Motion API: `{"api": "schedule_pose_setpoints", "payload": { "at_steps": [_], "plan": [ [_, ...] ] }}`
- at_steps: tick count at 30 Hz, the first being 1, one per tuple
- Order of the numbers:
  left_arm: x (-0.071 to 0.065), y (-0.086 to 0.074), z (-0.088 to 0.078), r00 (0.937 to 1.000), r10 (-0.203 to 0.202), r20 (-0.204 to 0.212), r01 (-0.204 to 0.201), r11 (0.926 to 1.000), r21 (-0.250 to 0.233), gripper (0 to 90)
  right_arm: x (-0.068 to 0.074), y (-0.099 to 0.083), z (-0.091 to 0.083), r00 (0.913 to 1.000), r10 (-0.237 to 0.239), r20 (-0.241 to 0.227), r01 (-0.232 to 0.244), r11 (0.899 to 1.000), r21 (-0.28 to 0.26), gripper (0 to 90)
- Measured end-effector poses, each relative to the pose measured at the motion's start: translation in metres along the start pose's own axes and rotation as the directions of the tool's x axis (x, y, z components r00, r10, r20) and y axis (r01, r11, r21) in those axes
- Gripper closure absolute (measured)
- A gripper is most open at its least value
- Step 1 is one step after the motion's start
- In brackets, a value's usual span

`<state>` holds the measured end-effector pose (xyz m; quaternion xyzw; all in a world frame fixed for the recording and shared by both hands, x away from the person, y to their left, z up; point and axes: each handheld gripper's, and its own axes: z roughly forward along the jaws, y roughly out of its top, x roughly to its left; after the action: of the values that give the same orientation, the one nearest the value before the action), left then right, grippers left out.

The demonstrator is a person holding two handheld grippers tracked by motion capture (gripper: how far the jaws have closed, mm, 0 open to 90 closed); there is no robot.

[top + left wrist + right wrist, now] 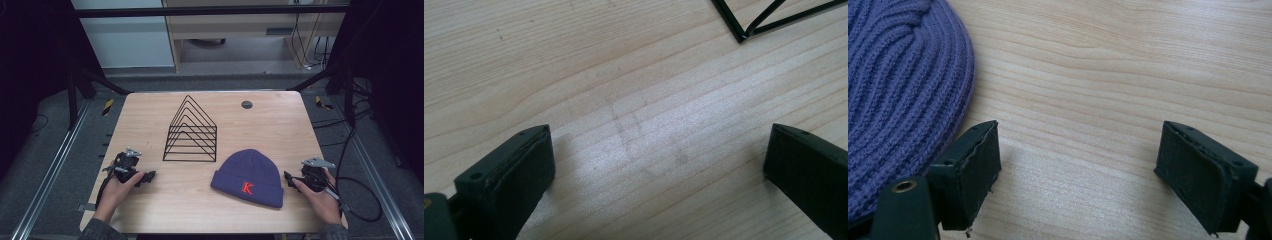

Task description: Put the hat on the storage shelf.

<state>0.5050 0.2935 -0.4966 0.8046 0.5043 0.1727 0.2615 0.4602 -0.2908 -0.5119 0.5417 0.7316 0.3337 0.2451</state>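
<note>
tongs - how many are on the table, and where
2. The left tongs sit near the table's left front edge, beside the wire rack. The right tongs sit at the right front, next to the purple beanie.

Setting: a lab-style recording station, not a home.

A wooden desk [150,210] stands inside a black metal frame [210,11]; dark curtains [30,60] flank it, cables [305,45] hang behind, hazard tape [107,106] marks the grey floor [55,150].

Legible marks: one. Red letter "K" [247,188], on the folded cuff of the purple knit beanie [250,167], which lies right of the black wire rack [191,131]. Nothing else readable near the rack.
</note>
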Motion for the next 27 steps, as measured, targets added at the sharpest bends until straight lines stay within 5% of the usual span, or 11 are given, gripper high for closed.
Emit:
{"api": "schedule_pose_setpoints", "payload": {
  "at_steps": [17, 23, 24, 27],
  "plan": [
    [0.001, -0.001, -0.001, 0.9999, 0.013, 0.007, -0.013, 0.9999, 0.003, 0.0, 0.000, 0.003, -0.006, 0.9992, 0.026, -0.030, -0.026, 0.999, 0.029, 20.0],
    [0.001, -0.001, -0.001, 0.9999, 0.013, 0.009, -0.013, 0.9999, 0.000, 0.0, 0.016, 0.028, -0.013, 0.9972, -0.060, -0.045, 0.061, 0.998, 0.021, 15.7],
    [0.000, -0.001, -0.001, 0.9999, 0.015, 0.008, -0.015, 0.9999, 0.000, 0.0, 0.023, 0.042, -0.012, 0.9930, -0.108, -0.049, 0.109, 0.993, 0.036, 14.9],
    [0.001, -0.001, -0.001, 0.9998, 0.017, 0.011, -0.017, 0.9999, 0.002, 0.0, 0.028, 0.058, -0.011, 0.9870, -0.151, -0.053, 0.153, 0.988, 0.032, 15.1]
  ]
}}
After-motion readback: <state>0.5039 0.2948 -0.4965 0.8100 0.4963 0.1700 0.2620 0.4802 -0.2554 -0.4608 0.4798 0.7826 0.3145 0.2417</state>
